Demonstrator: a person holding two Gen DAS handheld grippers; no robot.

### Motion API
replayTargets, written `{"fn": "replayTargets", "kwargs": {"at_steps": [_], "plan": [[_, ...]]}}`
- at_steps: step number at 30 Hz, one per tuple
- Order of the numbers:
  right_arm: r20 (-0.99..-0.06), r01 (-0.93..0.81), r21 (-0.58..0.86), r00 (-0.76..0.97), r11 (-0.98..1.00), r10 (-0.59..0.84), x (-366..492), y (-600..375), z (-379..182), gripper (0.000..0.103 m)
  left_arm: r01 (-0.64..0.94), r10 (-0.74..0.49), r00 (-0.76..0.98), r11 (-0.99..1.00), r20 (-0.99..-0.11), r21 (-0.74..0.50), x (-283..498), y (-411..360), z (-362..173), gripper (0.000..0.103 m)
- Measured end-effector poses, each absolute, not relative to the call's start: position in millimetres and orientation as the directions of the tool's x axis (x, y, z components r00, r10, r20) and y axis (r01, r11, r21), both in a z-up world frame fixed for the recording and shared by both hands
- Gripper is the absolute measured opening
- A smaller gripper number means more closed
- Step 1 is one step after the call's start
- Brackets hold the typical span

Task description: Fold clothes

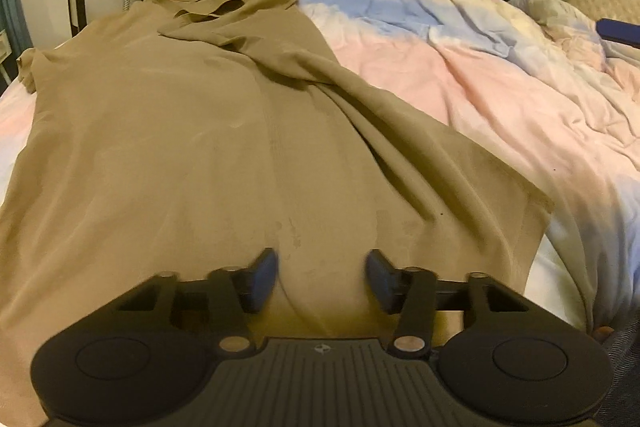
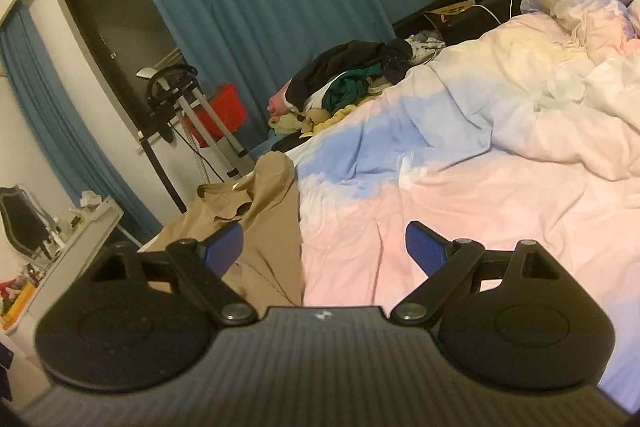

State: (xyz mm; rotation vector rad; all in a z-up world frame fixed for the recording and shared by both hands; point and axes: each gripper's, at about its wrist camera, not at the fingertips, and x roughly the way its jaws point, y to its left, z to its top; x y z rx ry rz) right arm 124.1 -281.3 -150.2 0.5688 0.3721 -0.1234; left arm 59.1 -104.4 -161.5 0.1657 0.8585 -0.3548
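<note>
Tan T-shirt (image 1: 168, 131) spread flat on bed, right side folded over

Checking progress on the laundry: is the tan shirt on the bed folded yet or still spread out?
Mostly spread. The tan shirt lies flat along the bed, collar far away, with only its right side flopped loosely inward.

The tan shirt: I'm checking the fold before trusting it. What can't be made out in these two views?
- Tan shirt, left wrist view: its near hem is hidden behind the left gripper; whether the pads pinch cloth can't be told.
- Same shirt, right wrist view: the right gripper covers its near part.
- Its left side is cut off by the left wrist frame's edge.
- Clothes pile: single garments too small and tangled to tell apart.
</note>
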Motion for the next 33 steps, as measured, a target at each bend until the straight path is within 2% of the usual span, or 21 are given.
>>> {"fn": "replayTargets", "kwargs": {"at_steps": [1, 3, 5, 8, 10, 13, 15, 16, 18, 24, 31, 33], "plan": [[-0.378, 0.213, 0.494, 0.926, 0.843, -0.012, 125.1, -279.1, -149.7, 0.089, 0.375, -0.241, 0.599, 0.927, -0.764, 0.002, 58.8, -105.3, -161.6, 0.037], [-0.377, 0.203, 0.476, 0.926, 0.856, -0.01, 126.3, -275.4, -149.1, 0.089, 0.377, -0.247, 0.601, 0.926, -0.76, -0.002, 59.8, -106.0, -159.9, 0.012], [-0.373, 0.197, 0.465, 0.928, 0.863, -0.011, 125.6, -273.2, -148.0, 0.089, 0.378, -0.271, 0.595, 0.925, -0.757, -0.034, 58.6, -102.3, -154.5, 0.001], [-0.369, 0.201, 0.464, 0.929, 0.863, -0.018, 125.2, -275.1, -147.2, 0.089, 0.397, -0.306, 0.578, 0.915, -0.756, -0.066, 56.8, -105.1, -152.2, 0.001], [-0.367, 0.204, 0.468, 0.93, 0.86, -0.021, 125.0, -277.5, -146.8, 0.089, 0.411, -0.3, 0.583, 0.911, -0.755, -0.044, 54.0, -109.1, -154.0, 0.001], [-0.365, 0.212, 0.48, 0.931, 0.851, -0.026, 123.4, -281.3, -146.9, 0.089, 0.409, -0.31, 0.578, 0.911, -0.755, -0.061, 53.2, -108.2, -153.1, 0.005], [-0.364, 0.21, 0.483, 0.931, 0.85, -0.023, 123.2, -282.6, -146.6, 0.089, 0.412, -0.316, 0.57, 0.909, -0.758, -0.068, 52.0, -107.4, -149.6, 0.02], [-0.363, 0.208, 0.484, 0.931, 0.85, -0.021, 123.2, -283.1, -146.5, 0.089, 0.415, -0.314, 0.573, 0.908, -0.757, -0.062, 50.3, -108.2, -147.5, 0.024], [-0.362, 0.204, 0.486, 0.932, 0.85, -0.017, 123.0, -283.8, -146.6, 0.089, 0.423, -0.314, 0.579, 0.905, -0.753, -0.052, 45.5, -110.6, -142.8, 0.047], [-0.358, 0.194, 0.493, 0.934, 0.848, -0.006, 121.4, -286.6, -145.5, 0.089, 0.413, -0.311, 0.622, 0.91, -0.718, -0.037, 35.7, -121.2, -128.1, 0.068], [-0.343, 0.207, 0.51, 0.939, 0.835, -0.023, 115.5, -300.7, -142.6, 0.089, 0.395, -0.355, 0.616, 0.912, -0.703, -0.114, 40.4, -136.4, -118.3, 0.069], [-0.335, 0.219, 0.526, 0.941, 0.822, -0.036, 111.9, -309.0, -142.5, 0.089, 0.409, -0.39, 0.601, 0.9, -0.697, -0.151, 41.3, -145.6, -115.8, 0.066]]}}
